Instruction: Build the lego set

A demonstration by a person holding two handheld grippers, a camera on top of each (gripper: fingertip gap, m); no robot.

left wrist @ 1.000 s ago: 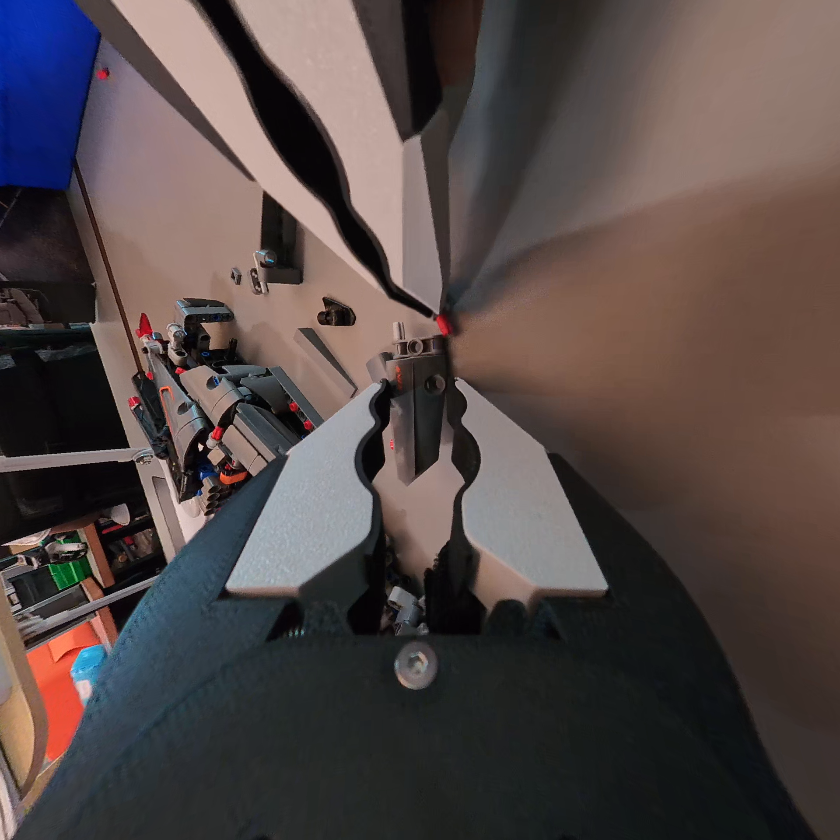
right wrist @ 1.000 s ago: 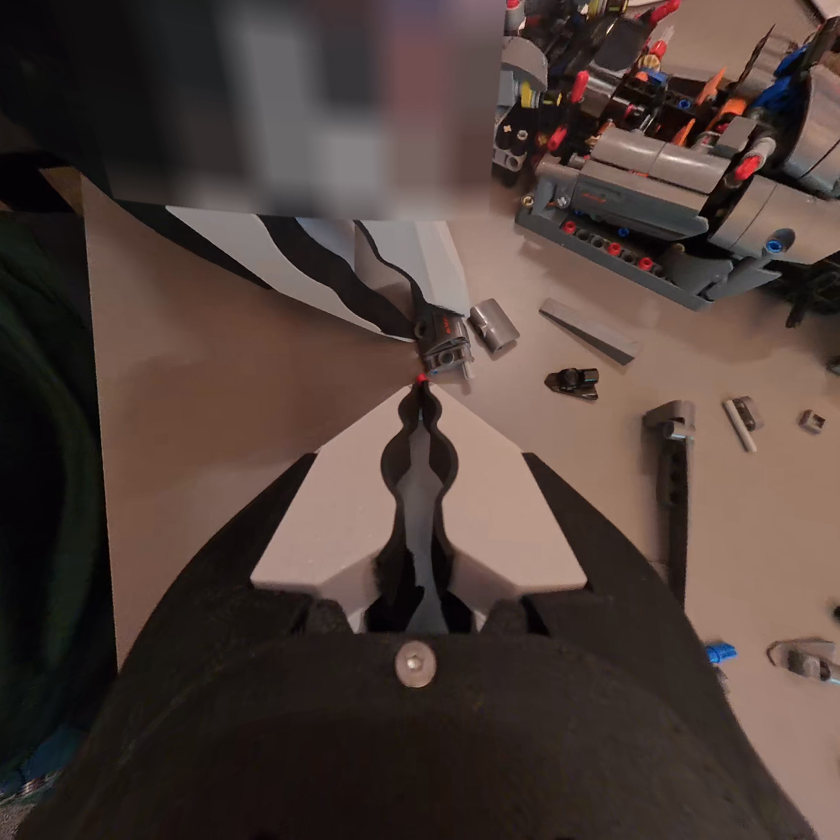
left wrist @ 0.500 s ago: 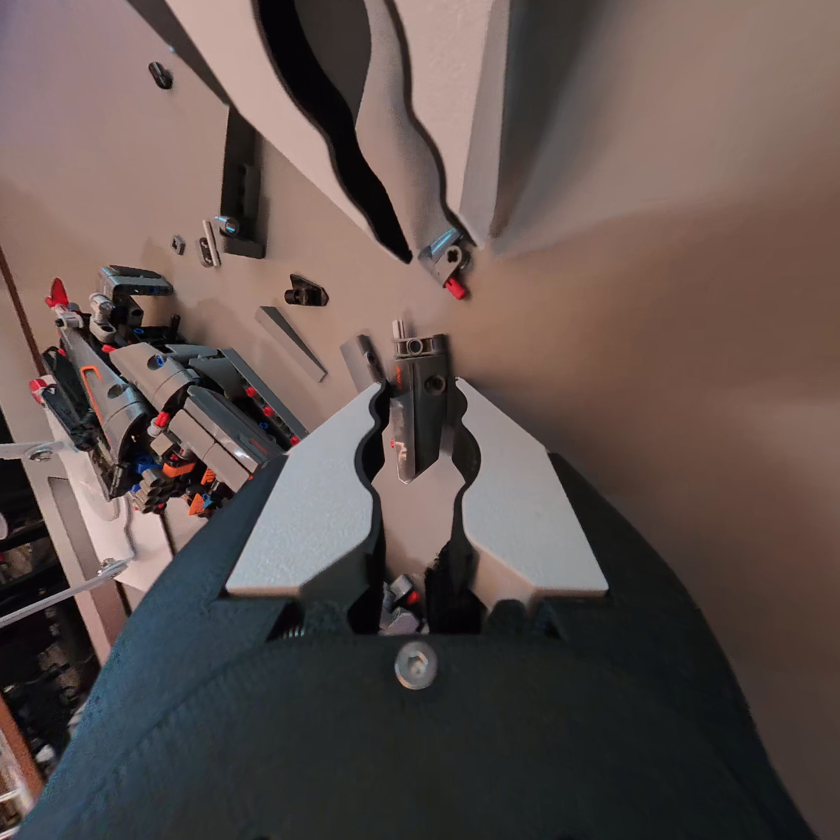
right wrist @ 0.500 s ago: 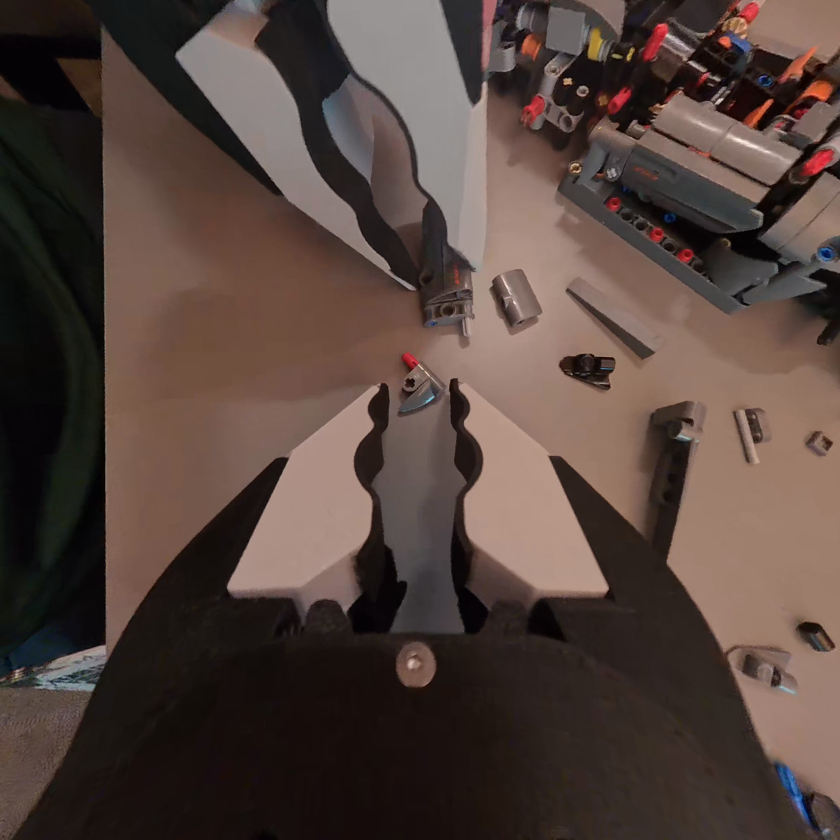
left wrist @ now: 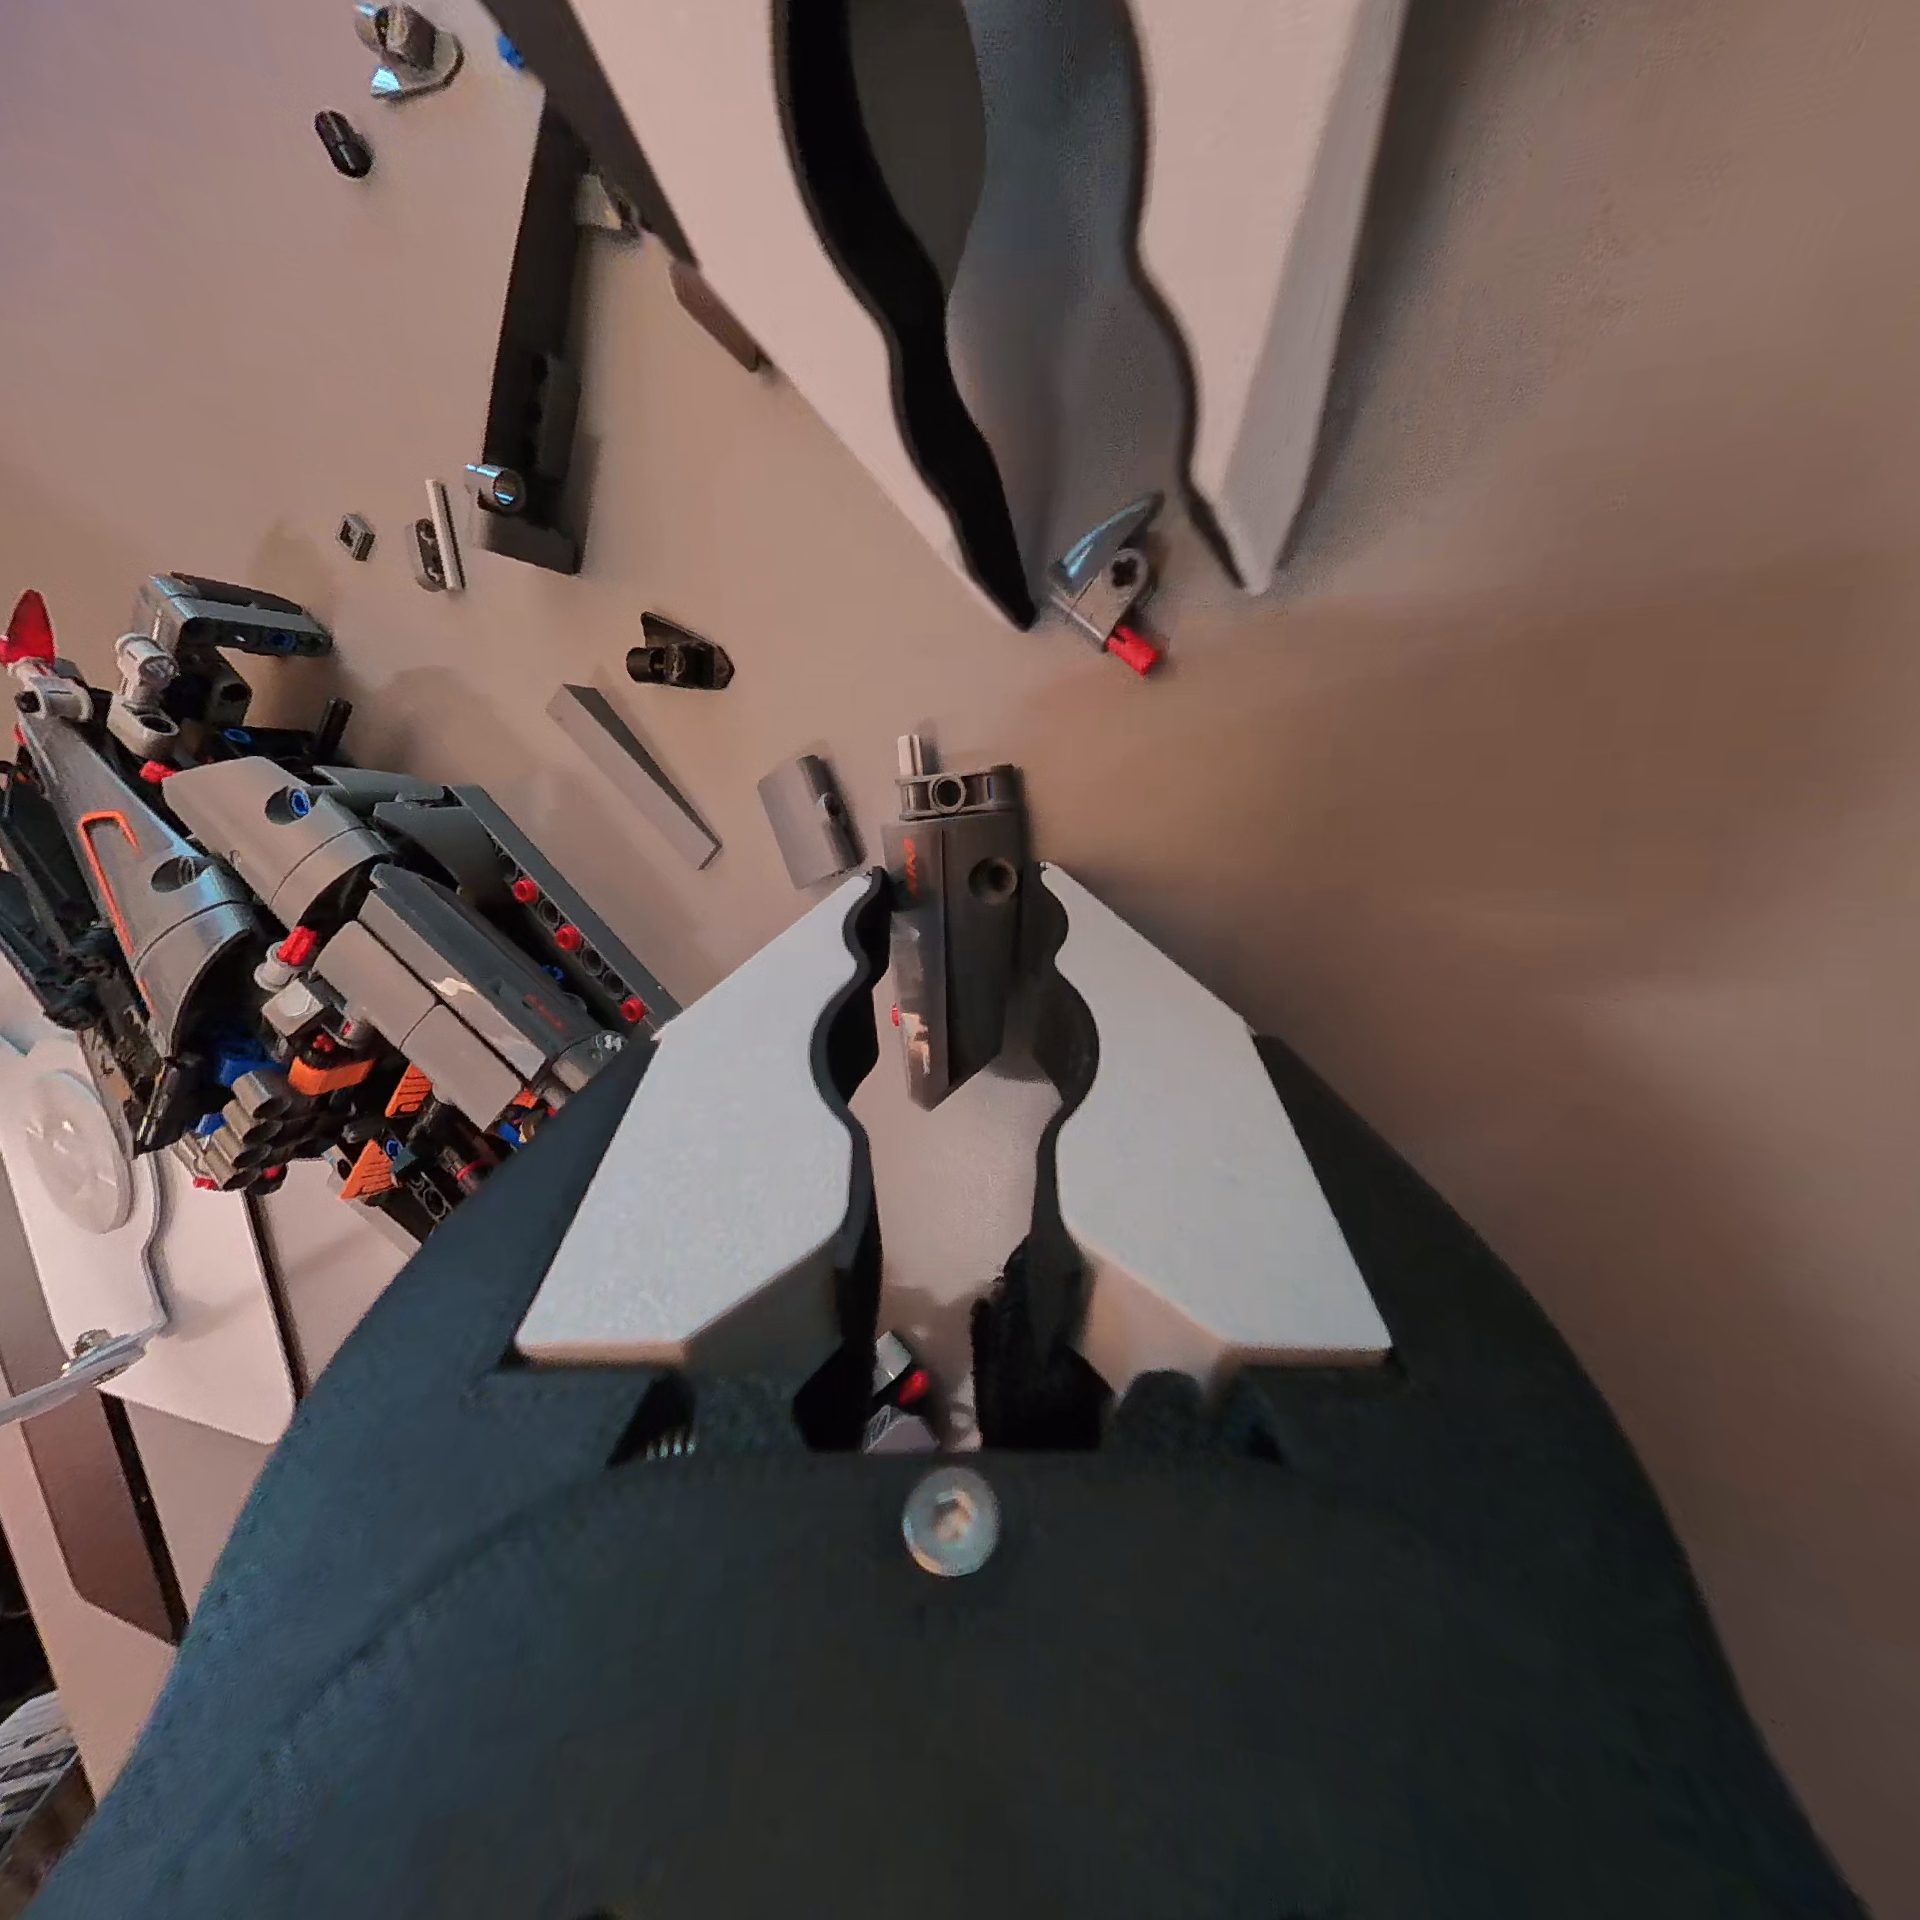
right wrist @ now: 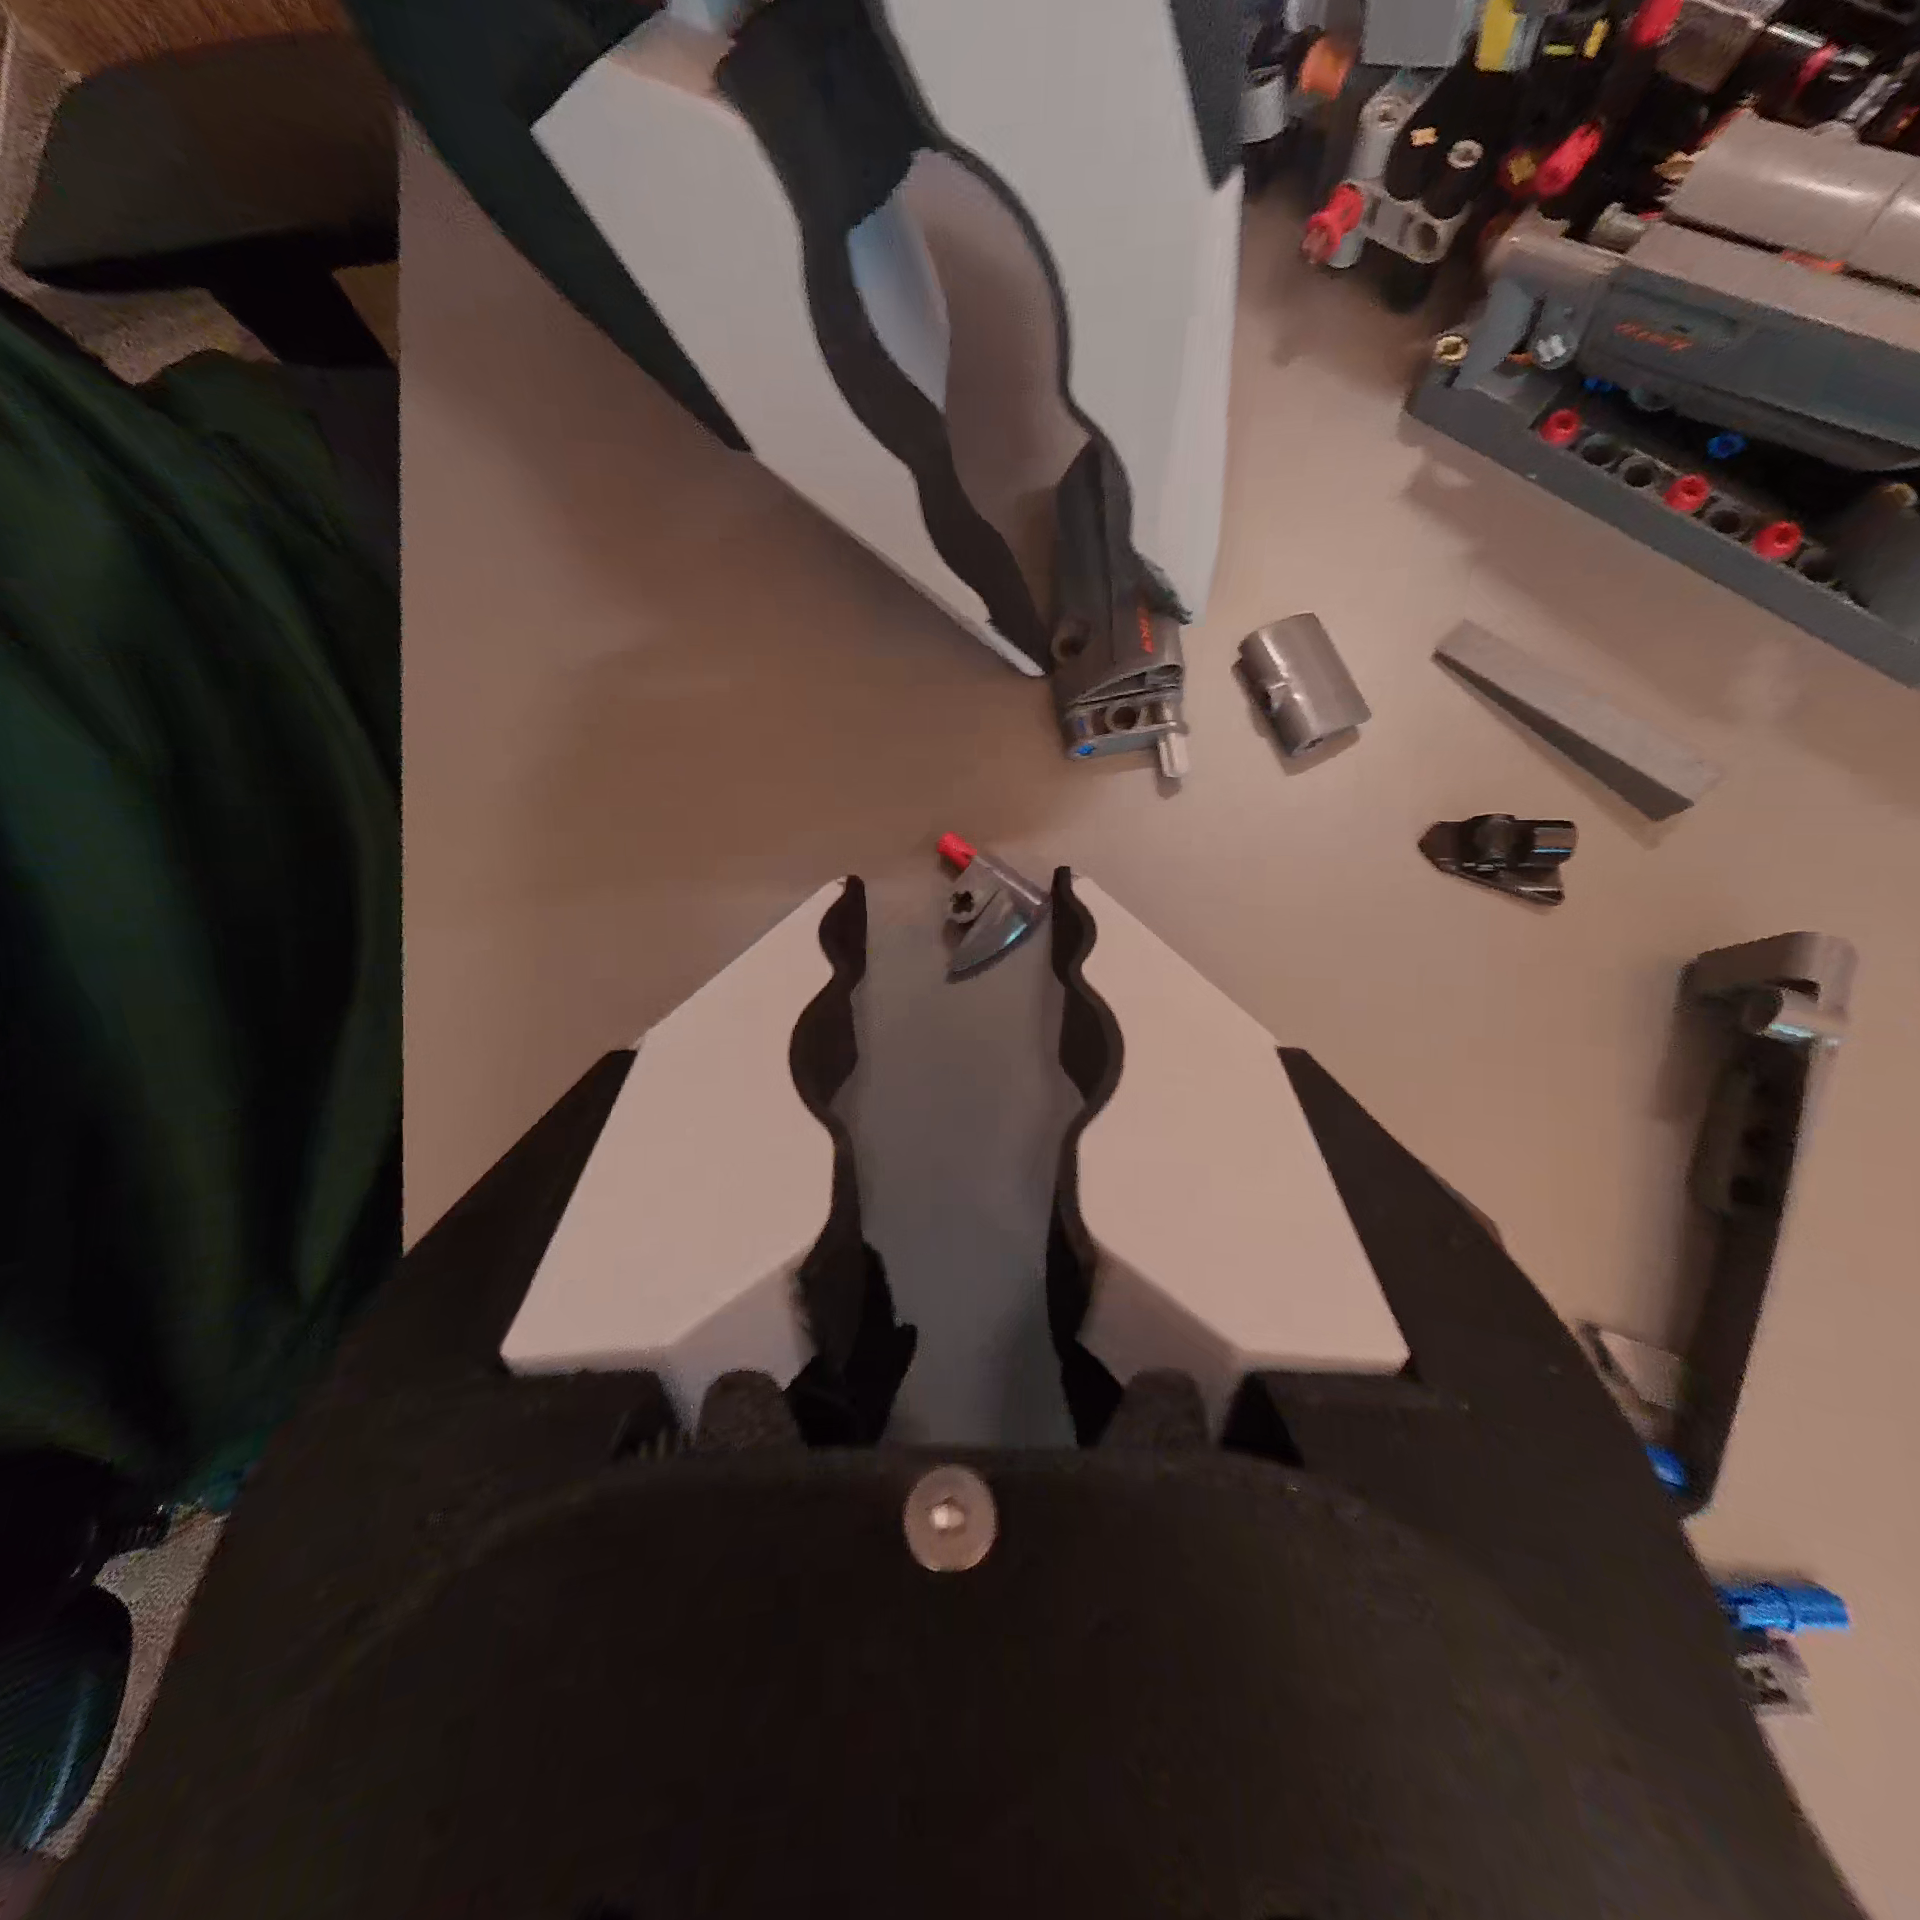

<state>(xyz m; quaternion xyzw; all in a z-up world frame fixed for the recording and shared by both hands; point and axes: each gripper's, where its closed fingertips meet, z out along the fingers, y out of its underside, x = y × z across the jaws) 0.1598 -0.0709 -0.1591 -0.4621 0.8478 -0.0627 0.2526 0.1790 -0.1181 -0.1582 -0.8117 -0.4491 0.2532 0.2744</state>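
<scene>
Left gripper (left wrist: 961,883) clamps dark panel piece (left wrist: 956,935).

A dark grey tapered panel piece (left wrist: 961,935) with orange markings, a grey connector and pale axle at its wide end, sits clamped between the left gripper (left wrist: 956,883) fingers. A small grey curved piece (right wrist: 987,914) with a red pin lies on the counter (right wrist: 644,748) between the parted right gripper (right wrist: 951,883) tips. The large grey partly built model (left wrist: 312,935) stands well apart.

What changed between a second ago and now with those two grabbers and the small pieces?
The right gripper opened, let go of the small grey piece with the red pin, now on the table, and drew back from the left gripper. The left one stayed shut on the dark grey panel piece.
</scene>
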